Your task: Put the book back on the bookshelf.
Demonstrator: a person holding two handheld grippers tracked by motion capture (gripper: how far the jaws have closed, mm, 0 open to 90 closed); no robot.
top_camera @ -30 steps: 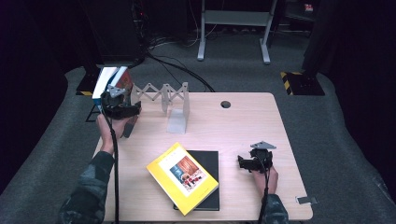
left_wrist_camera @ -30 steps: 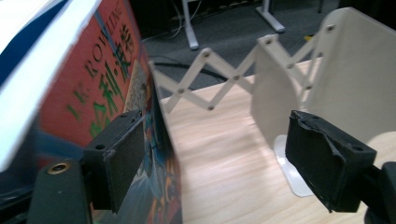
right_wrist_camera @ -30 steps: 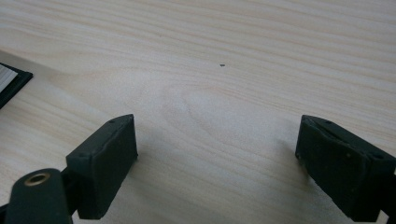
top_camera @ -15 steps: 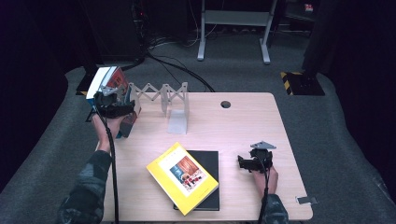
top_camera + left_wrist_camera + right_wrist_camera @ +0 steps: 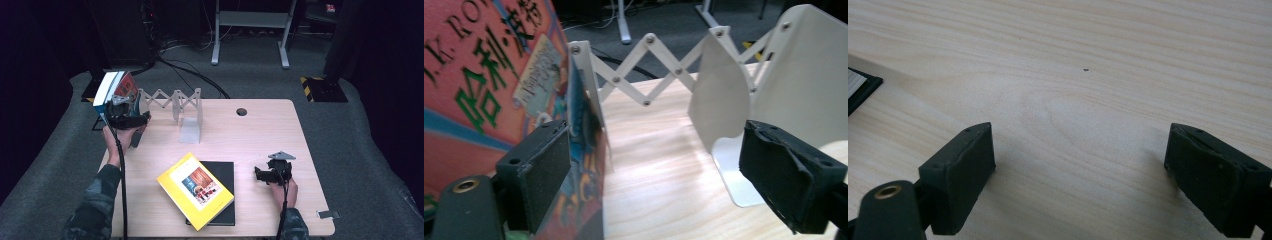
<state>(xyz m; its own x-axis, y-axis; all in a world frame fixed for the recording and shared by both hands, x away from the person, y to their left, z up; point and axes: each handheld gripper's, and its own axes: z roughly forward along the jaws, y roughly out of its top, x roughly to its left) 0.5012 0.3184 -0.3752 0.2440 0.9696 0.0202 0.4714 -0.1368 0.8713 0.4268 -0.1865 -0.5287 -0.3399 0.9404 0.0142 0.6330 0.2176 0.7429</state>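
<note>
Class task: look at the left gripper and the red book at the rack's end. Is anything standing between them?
Nothing visible does. The left gripper is open, and one jaw already lies against the red book, beside the rack.

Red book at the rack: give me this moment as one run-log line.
left gripper: open, beside red book | book: upright at expanding rack end | right gripper: open, idle on table | yellow book: on black book

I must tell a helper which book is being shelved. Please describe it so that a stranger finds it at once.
Start at the white folding rack along the table's far edge. At its left end the red book stands upright by the left gripper. The yellow book and black book lie flat near the front.
</note>
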